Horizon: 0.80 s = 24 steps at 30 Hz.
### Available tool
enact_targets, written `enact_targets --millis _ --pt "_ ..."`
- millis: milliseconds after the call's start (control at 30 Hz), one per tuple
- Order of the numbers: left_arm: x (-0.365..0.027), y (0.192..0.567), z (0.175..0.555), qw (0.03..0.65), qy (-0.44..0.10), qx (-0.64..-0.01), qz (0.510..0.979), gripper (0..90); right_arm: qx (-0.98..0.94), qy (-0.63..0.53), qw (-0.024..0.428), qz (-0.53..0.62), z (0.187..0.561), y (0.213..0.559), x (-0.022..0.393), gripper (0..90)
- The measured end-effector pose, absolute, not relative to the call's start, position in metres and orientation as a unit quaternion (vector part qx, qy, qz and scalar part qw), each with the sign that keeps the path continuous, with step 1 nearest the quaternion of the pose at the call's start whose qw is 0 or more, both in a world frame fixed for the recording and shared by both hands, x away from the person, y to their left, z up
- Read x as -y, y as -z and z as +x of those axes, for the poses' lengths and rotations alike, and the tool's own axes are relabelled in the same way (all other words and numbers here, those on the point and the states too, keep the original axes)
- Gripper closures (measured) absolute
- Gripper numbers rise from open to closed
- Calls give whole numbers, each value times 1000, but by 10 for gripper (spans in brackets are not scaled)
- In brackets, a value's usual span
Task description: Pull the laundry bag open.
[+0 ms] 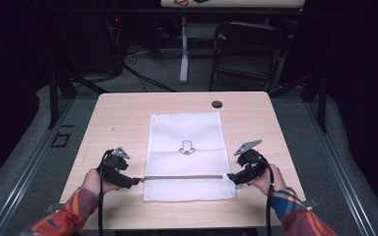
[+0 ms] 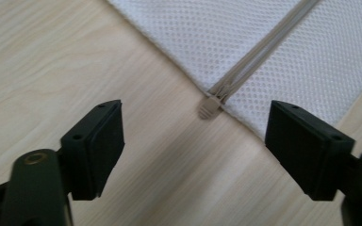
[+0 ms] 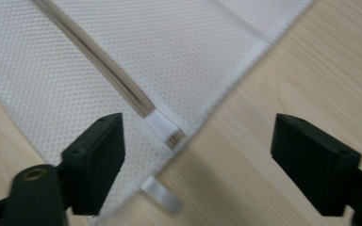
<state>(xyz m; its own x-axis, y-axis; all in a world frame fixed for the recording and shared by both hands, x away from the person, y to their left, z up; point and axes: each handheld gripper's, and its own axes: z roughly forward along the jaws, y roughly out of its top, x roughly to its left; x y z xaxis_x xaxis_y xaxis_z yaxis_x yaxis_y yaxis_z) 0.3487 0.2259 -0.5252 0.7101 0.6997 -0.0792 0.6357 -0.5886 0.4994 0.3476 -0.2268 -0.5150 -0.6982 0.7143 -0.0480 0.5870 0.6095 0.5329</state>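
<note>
Item: white rectangular mesh laundry bag (image 1: 187, 155), flat at centre frame on the light wooden table (image 1: 113, 118). Beige zipper (image 1: 182, 177) runs left-right between left gripper (image 1: 137, 181) and right gripper (image 1: 230, 178); both sets of fingers apart, empty.

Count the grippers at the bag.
2. The left gripper sits open at the zipper's left end; the right gripper, also open, at its right end on the mesh bag.
</note>
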Motion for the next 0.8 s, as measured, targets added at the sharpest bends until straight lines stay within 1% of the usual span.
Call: enact_targets --millis 100,267,400,467,567,700,800 --pt "-233 523 346 257 -67 -387 883 158 -872 -253 134 398 344 516 245 131" --pt "-245 520 343 260 -77 -405 873 150 -855 -248 135 436 338 524 269 67" --pt "-252 523 344 260 -79 -418 867 132 -848 -226 130 462 335 534 287 28" --pt "-253 525 345 258 -81 -421 866 127 -848 -218 117 469 335 539 296 12" --pt "-254 528 349 253 -78 -424 866 112 -843 -218 112 479 337 544 301 0" --pt "-254 535 352 241 -75 -427 868 87 -844 -211 123 477 338 545 300 0" --pt "-254 540 354 232 -69 -429 870 75 -847 -208 121 474 339 547 300 0"
